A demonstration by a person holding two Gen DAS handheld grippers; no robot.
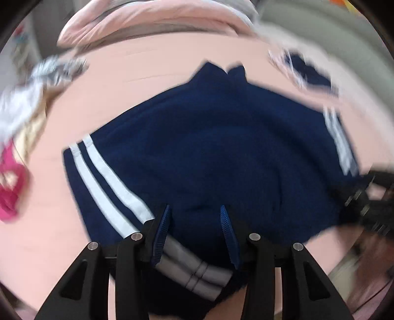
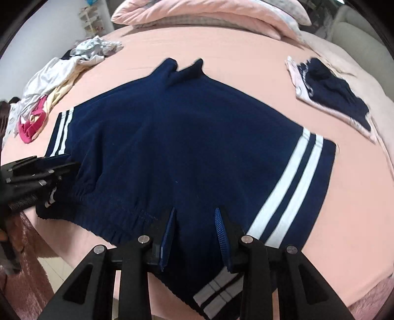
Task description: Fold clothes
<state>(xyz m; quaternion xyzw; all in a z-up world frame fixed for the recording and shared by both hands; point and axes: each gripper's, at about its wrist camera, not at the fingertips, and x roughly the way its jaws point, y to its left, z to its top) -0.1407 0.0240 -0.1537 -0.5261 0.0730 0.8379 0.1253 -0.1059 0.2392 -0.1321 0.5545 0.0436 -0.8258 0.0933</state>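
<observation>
The left gripper (image 1: 194,219) has its jaws apart, over the near edge of the navy shorts (image 1: 209,152), beside the white stripes (image 1: 108,182). The right gripper (image 2: 195,221) also has its jaws apart, at the waistband (image 2: 110,209) on the other side. The shorts lie spread flat in the middle of the pink bed (image 2: 357,197). A folded stack (image 2: 330,96) lies further away on the right, a loose heap of clothes (image 2: 49,91) on the left, and pillows (image 2: 209,14) behind.
</observation>
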